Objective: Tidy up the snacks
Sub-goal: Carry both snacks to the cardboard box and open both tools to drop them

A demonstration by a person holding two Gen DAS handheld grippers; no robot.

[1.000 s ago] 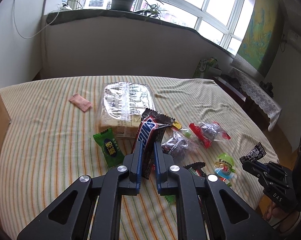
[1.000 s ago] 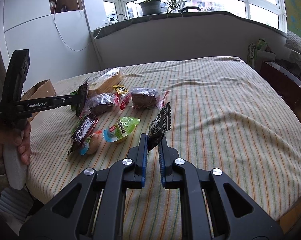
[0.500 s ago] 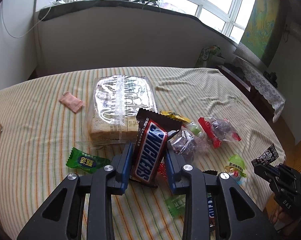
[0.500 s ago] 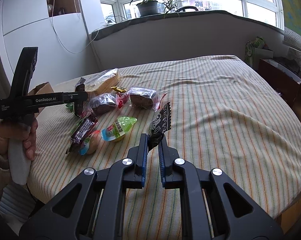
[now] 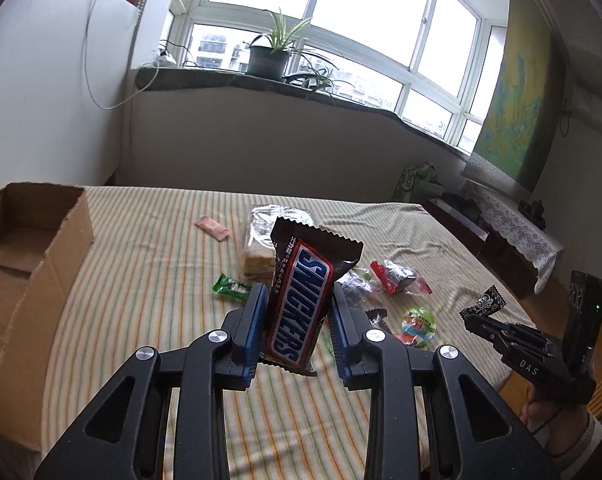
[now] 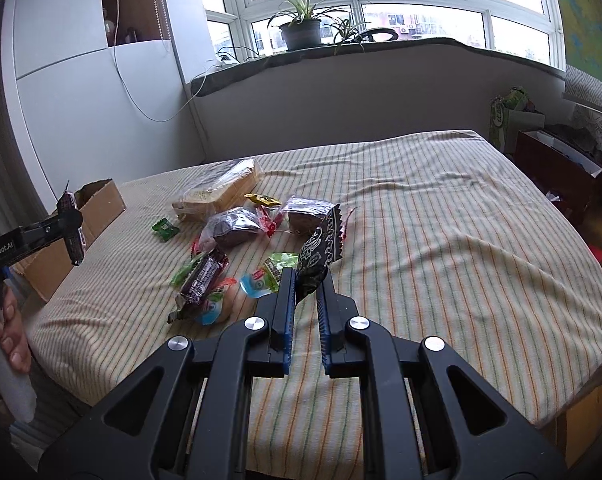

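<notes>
My left gripper (image 5: 298, 294) is shut on a brown Snickers bar (image 5: 307, 264) and holds it upright in the air above the striped cloth. In the right wrist view the left gripper (image 6: 71, 220) hangs at the far left, beside the open cardboard box (image 6: 101, 200). My right gripper (image 6: 307, 276) is shut on a small black patterned candy (image 6: 321, 244), held above the near side of the snack pile. The same right gripper (image 5: 471, 318) shows at the right in the left wrist view.
The cardboard box (image 5: 33, 264) stands open at the table's left edge. On the cloth lie a wrapped bread pack (image 5: 261, 232), a green candy (image 5: 231, 288), a pink packet (image 5: 212, 228), clear red-ended packs (image 6: 237, 226), a jelly cup (image 6: 269, 278) and a dark bar (image 6: 203, 276).
My left gripper has lifted the Snickers bar off the pile and swung left, bringing the cardboard box into view. The right gripper keeps its candy and has barely moved.
</notes>
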